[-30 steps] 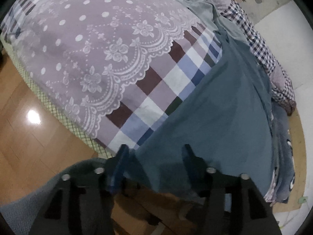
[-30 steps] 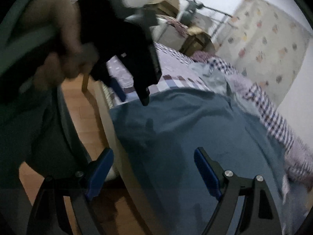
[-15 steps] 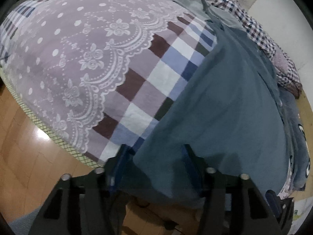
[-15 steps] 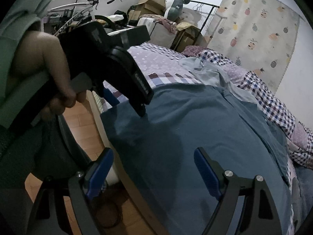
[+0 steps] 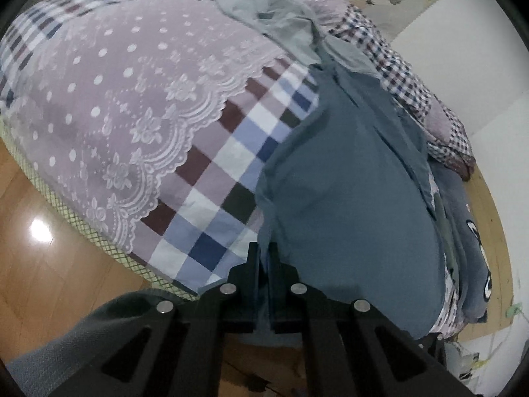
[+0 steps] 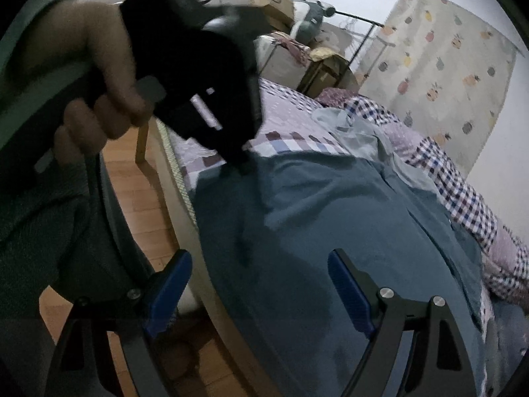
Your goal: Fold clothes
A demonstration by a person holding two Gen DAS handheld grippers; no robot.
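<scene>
The left gripper (image 5: pixel 263 258) is pinching the near corner of the teal garment (image 5: pixel 350 205), which is lying spread over the checked bedspread (image 5: pixel 228 165) at the bed's edge, while the right gripper (image 6: pixel 259 284) is hovering above the same cloth with its blue-padded fingers (image 6: pixel 347 287) spread wide.

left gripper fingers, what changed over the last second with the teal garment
The left gripper fingers closed from wide apart onto the near edge of the teal garment, which now runs between them. The right gripper stayed open above the same garment, holding nothing. The garment remains spread on the checked bedcover.
</scene>
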